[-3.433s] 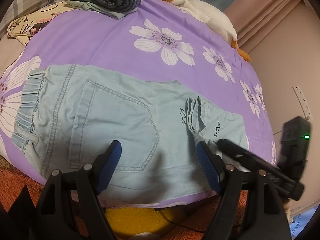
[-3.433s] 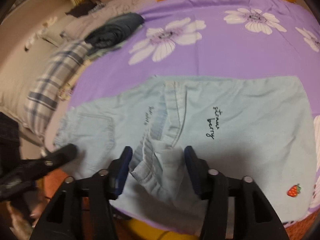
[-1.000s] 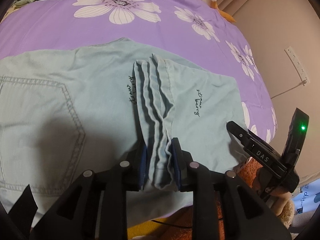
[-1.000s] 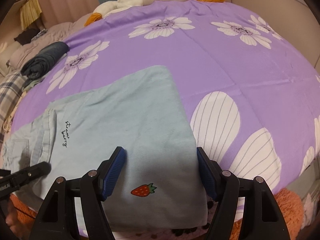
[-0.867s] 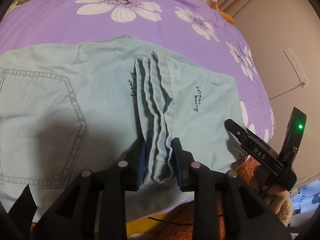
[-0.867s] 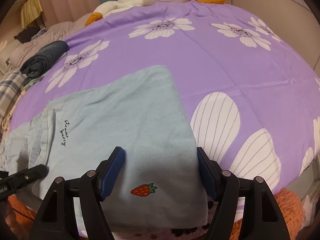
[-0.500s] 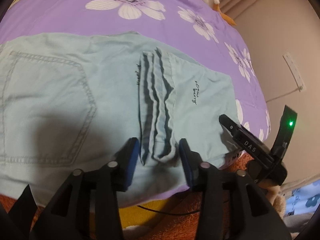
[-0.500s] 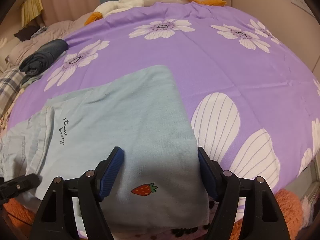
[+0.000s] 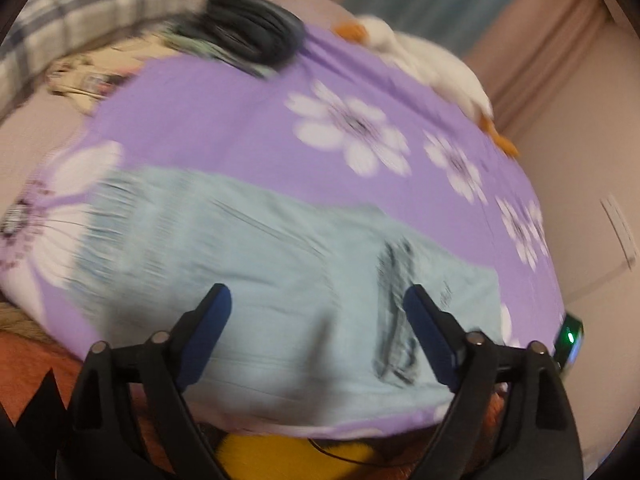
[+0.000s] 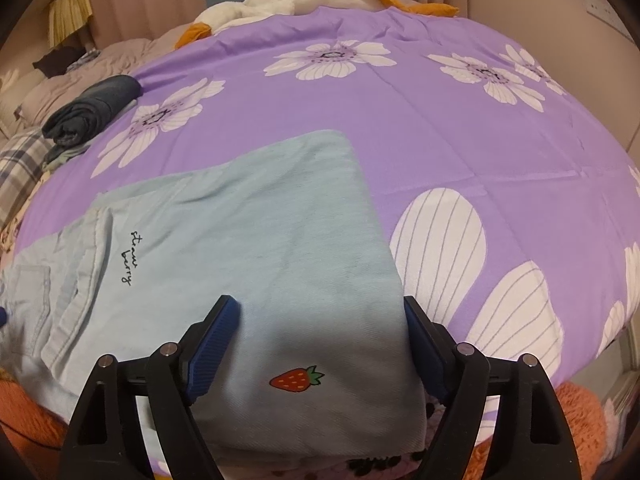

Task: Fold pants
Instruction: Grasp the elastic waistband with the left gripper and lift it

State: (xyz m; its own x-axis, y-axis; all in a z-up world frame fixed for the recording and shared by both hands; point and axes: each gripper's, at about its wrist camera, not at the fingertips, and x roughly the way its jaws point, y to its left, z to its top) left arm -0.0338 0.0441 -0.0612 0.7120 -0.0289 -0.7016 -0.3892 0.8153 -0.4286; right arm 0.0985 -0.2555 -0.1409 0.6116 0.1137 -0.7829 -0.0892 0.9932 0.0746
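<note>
pants [image 10: 256, 248] lay folded across the purple bed cover [image 10: 440, 128], long axis running left to right. the right gripper [image 10: 320, 344] hovered over the strawberry end, fingers [image 10: 216, 336] wide and opening, gripping nothing. the left gripper [image 9: 316, 320], blurred, was opening wide above the waistband half, likewise empty.

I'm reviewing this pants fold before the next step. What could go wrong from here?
1. The pants lie at the near edge of the purple bedspread; a tug could slide them off.
2. The left gripper is opening with nothing pinched, so the stacked hem layers may spread loose.
3. The right gripper, also opening, straddles the folded end without gripping; closing now might catch only the top layer.
</note>
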